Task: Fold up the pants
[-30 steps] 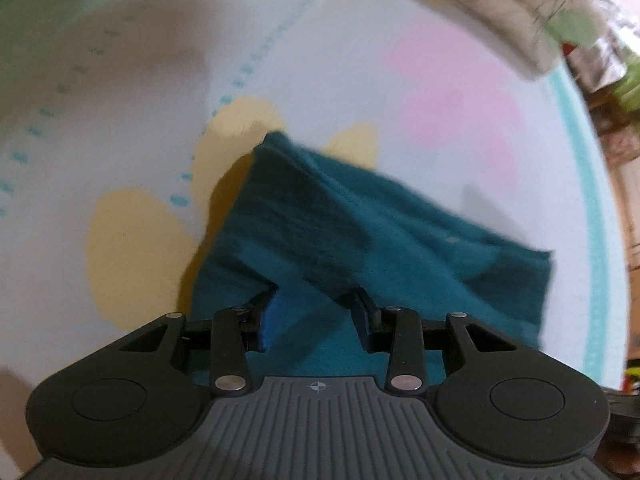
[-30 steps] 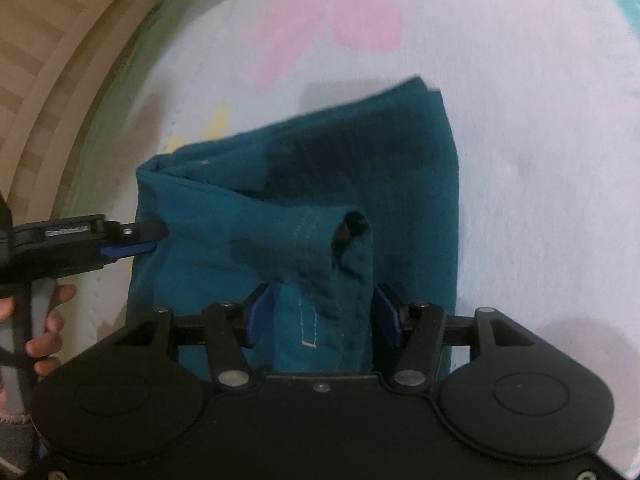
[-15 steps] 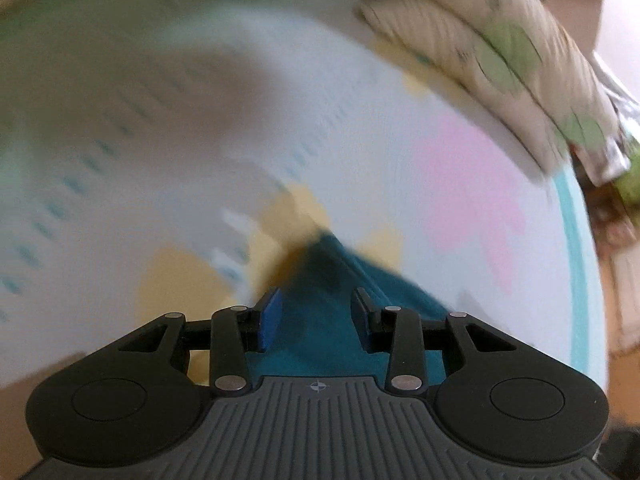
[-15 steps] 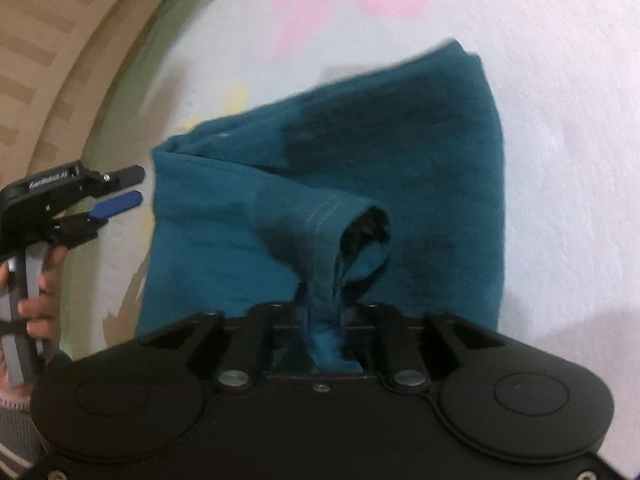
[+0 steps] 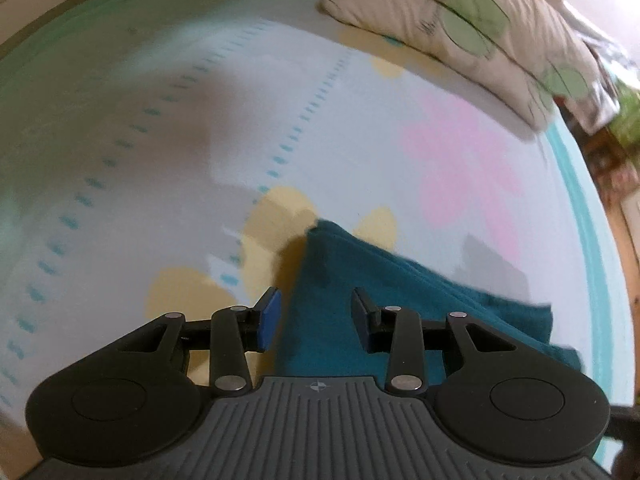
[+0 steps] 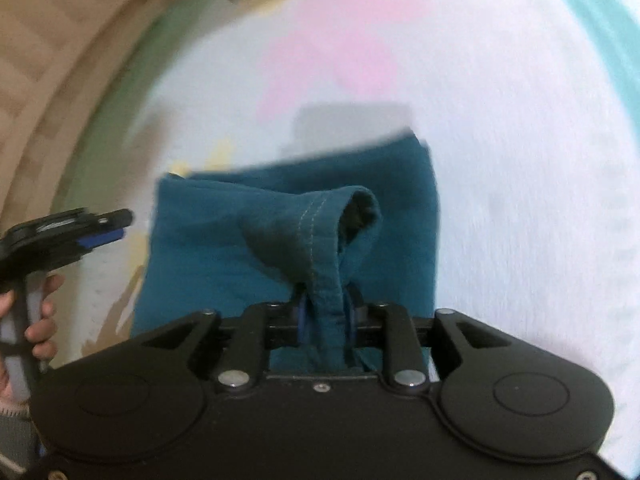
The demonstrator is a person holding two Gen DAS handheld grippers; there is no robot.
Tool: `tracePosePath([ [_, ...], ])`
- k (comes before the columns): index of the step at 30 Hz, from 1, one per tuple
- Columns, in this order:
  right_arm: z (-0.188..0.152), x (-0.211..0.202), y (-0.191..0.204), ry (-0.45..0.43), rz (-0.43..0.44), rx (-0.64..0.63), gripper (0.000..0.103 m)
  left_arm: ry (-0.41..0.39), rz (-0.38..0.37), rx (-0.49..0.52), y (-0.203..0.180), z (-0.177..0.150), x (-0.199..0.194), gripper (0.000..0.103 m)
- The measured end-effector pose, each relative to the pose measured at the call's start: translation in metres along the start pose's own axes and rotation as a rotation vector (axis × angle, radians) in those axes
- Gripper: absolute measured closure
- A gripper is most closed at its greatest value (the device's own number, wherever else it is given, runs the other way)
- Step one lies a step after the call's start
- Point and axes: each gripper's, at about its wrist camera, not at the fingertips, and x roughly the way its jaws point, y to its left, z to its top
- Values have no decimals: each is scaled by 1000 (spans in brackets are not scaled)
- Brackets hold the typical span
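The folded teal cotton pants [image 6: 224, 248] lie on the white flower-print bed sheet [image 5: 360, 128]; the right gripper [image 6: 323, 312] pinches a stitched hem between its fingers, jaws opening; the left gripper [image 5: 316, 320] hovers beside the pants' edge, fingers apart and empty.

Pants' [image 6: 224, 248] near edge hidden, probably blurred.

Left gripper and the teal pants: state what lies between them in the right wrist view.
In the right wrist view, only a bare strip of flowered sheet separates the left gripper from the pants.
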Motion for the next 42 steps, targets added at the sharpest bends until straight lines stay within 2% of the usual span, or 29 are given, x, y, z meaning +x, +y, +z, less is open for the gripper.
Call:
tracePosePath([
  [2, -4, 0, -4, -13, -20, 31, 65, 7, 6, 38, -6, -3, 0, 66],
  [4, -4, -6, -9, -43, -21, 58, 51, 11, 4, 67, -12, -7, -1, 66],
  [6, -5, -10, -6, -72, -39, 64, 44, 25, -4, 102, -20, -11, 1, 66],
  [10, -4, -6, -1, -69, -71, 35, 43, 73, 24, 203, -37, -25, 10, 66],
  [13, -3, 10, 4, -37, -90, 26, 43, 134, 33, 234, -41, -33, 20, 65],
  [18, -3, 37, -1, 14, -135, 28, 42, 230, 20, 169, -28, -37, 38, 62],
  [22, -2, 38, -5, 9, -118, 49, 41, 234, 1, 127, -21, -36, 40, 61],
  [26, -3, 35, -12, 3, -98, 75, 41, 234, 6, 148, -21, -37, 40, 59],
  [28, -3, 31, -15, -2, -83, 86, 36, 232, 1, 171, -24, -40, 42, 53],
  [30, -4, 32, -17, -6, -55, 97, 32, 232, -35, 185, -26, -41, 45, 32],
  [32, -4, 28, -19, -8, -42, 102, 29, 235, -63, 202, -28, -43, 47, 22],
  [37, -5, 32, -14, -11, -34, 88, 21, 222, 5, 323, -47, -55, 51, 19],
  [42, -7, 31, -13, -13, -42, 74, 20, 206, 74, 462, -67, -72, 56, 9],
])
